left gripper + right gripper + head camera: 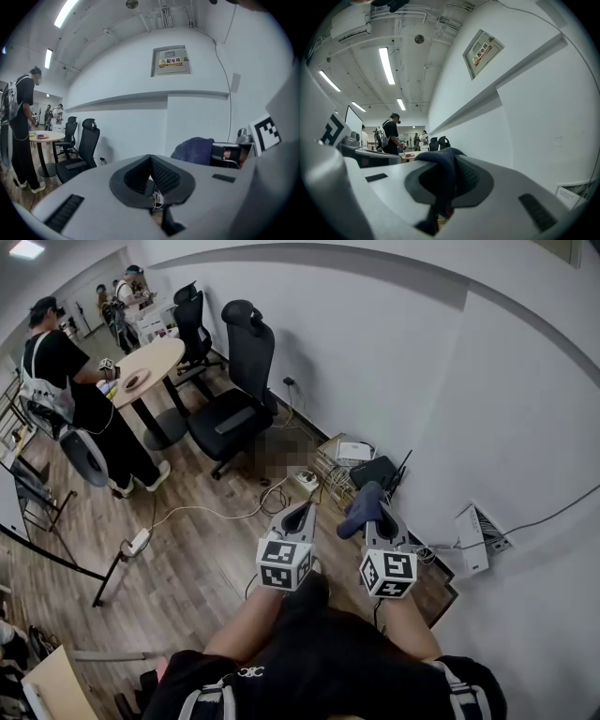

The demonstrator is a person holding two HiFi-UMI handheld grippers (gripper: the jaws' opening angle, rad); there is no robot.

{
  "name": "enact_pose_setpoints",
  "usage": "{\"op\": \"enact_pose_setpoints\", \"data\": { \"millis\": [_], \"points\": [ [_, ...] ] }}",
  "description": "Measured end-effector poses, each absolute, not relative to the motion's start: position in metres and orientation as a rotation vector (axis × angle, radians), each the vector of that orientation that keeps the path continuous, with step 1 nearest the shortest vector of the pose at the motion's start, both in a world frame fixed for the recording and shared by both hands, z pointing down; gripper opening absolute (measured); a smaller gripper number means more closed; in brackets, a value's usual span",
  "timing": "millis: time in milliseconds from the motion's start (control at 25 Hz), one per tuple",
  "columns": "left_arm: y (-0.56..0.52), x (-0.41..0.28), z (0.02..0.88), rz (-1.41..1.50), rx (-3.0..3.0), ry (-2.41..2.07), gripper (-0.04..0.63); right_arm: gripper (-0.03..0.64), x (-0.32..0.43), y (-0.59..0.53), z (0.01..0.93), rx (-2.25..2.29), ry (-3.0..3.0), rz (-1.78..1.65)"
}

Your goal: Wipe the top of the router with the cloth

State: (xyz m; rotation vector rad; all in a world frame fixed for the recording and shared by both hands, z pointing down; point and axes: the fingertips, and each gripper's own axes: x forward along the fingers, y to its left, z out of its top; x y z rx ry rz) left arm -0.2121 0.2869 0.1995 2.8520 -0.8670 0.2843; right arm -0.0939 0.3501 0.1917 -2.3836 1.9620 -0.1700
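Note:
The black router (374, 471) with an upright antenna sits on a low wire rack by the white wall. My right gripper (377, 514) hovers just in front of it, shut on a dark blue cloth (360, 508) that bunches out over its jaws. The right gripper view shows the cloth (443, 174) draped between the closed jaws. To its left, my left gripper (299, 515) is held at the same height, shut with nothing in it. In the left gripper view the cloth (195, 149) shows at the right beyond the closed left gripper (151, 160). Neither gripper view shows the router.
A white box (353, 451) lies on the rack behind the router. A white wall unit (470, 538) stands at the right. Power strips (139, 541) and cables cross the wood floor. Black office chairs (235, 399), a round table (146, 367) and a standing person (77, 395) fill the left.

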Motion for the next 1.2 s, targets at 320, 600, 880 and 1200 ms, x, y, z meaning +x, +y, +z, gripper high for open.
{"op": "enact_pose_setpoints", "data": {
  "millis": [320,600,880,1200],
  "points": [
    [0.256,-0.186,0.201,0.284,2.897,-0.836,0.000,0.017,-0.070,0.321,0.196,-2.407,1.929,-0.171],
    [0.213,-0.174,0.213,0.253,2.853,-0.840,0.000,0.017,-0.057,0.276,0.197,-2.434,1.969,-0.113],
    [0.155,-0.151,0.214,0.224,2.826,-0.835,0.000,0.017,-0.040,0.217,0.193,-2.428,2.006,-0.112],
    [0.102,-0.117,0.219,0.210,2.780,-0.832,0.000,0.017,0.000,0.165,0.196,-2.432,2.010,-0.169]
  ]
}}
